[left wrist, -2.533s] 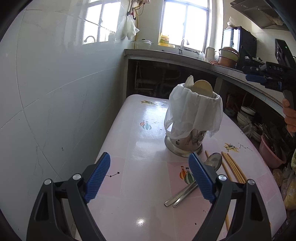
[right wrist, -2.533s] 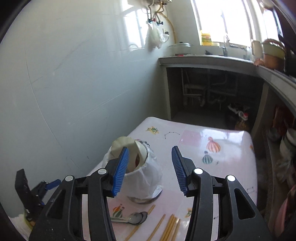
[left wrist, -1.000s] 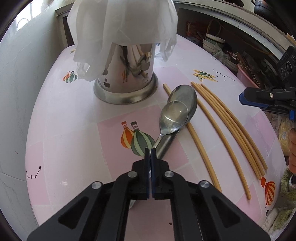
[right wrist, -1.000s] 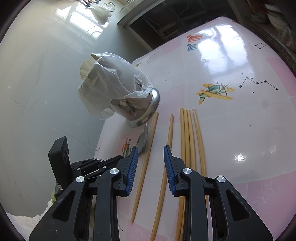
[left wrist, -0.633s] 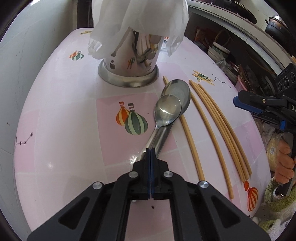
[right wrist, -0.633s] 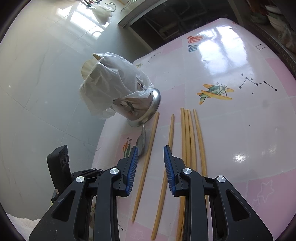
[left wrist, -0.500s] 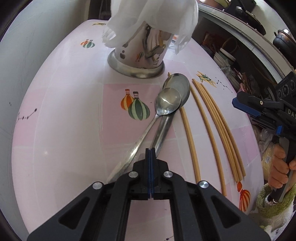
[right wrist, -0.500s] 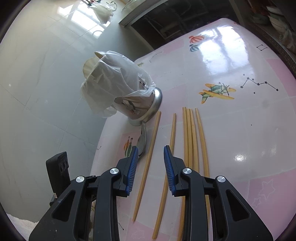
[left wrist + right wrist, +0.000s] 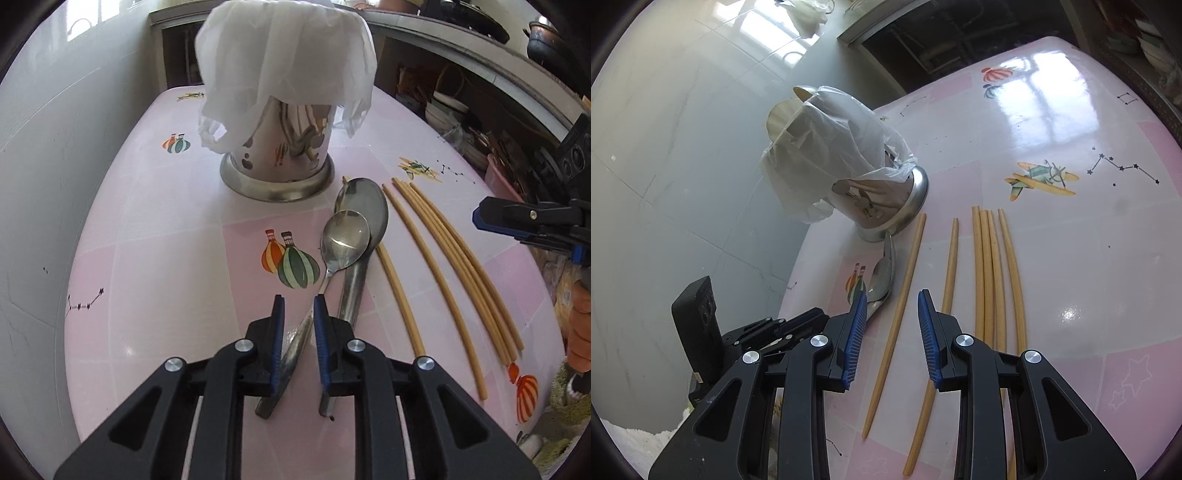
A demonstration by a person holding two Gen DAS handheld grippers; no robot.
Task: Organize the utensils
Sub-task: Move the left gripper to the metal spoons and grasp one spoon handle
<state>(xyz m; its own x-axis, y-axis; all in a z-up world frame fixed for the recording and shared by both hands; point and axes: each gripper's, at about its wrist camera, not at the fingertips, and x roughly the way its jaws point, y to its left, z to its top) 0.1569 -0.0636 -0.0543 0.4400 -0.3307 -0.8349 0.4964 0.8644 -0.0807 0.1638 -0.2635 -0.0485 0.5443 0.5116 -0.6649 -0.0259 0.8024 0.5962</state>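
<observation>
Step in hand, as I'm reading it: picking the first spoon off the desk [image 9: 155, 280]. The left gripper [image 9: 298, 314] is sitting low over the handle of the small spoon [image 9: 345, 236], jaws narrow and just been opening; the handle is passing between the blue pads, but the pads aren't pressing on it, so nothing is being held yet. The big spoon [image 9: 364, 206] is lying under and just beside the small one, bowls overlapping, handle running alongside on the right.

The metal holder [image 9: 277, 162], w/ a white plastic bag [image 9: 284, 48] draped over its top, is standing upright toward the desk's far edge, near the wall-side edge. The six chopsticks [image 9: 436, 258] are lying flat towards the desk's right edge, tips pointing at the holder.

The right gripper [image 9: 892, 328] is hovering partly open over the two loose chopsticks [image 9: 905, 302], gripping nothing.

Next move probably calls for: closing the left pads square on the small spoon's handle only, w/o catching the big one; lifting clear; then finding a gap in the bag to drop it bowl-up or bowl-down into the holder. The bag is covering the mouth, so entry is looking awkward. Thin flat handle on a glossy top: slipping is likely.
</observation>
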